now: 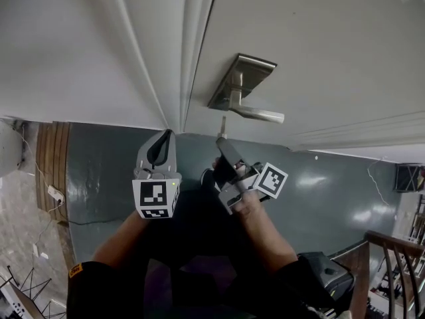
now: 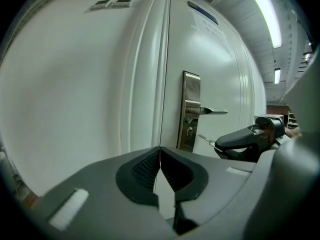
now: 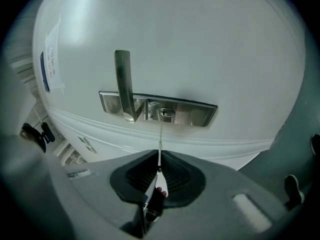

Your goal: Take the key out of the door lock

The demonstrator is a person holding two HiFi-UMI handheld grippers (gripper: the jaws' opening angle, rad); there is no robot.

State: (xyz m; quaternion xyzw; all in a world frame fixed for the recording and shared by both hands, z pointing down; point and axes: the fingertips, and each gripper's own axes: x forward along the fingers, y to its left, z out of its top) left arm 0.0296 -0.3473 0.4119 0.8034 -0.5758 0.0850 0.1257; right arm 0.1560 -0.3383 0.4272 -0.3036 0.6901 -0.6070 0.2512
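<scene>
Left gripper (image 1: 163,139) held out ahead of the bare left forearm (image 1: 119,244), marker cube facing the head camera, jaws pressed together with nothing between them. Right gripper (image 1: 223,143) just beside it on the right, angled up and to the left, right hand (image 1: 251,203) wrapped round its grip. Its jaws are clamped on the key (image 3: 160,144), thin blade sticking out past the tips; both upper arms in dark sleeves.

The left gripper (image 1: 166,135) and right gripper (image 1: 223,143) are grey, bearing black-and-white square markers (image 1: 156,199). The sleeves (image 1: 99,288) look dark, possibly black.
</scene>
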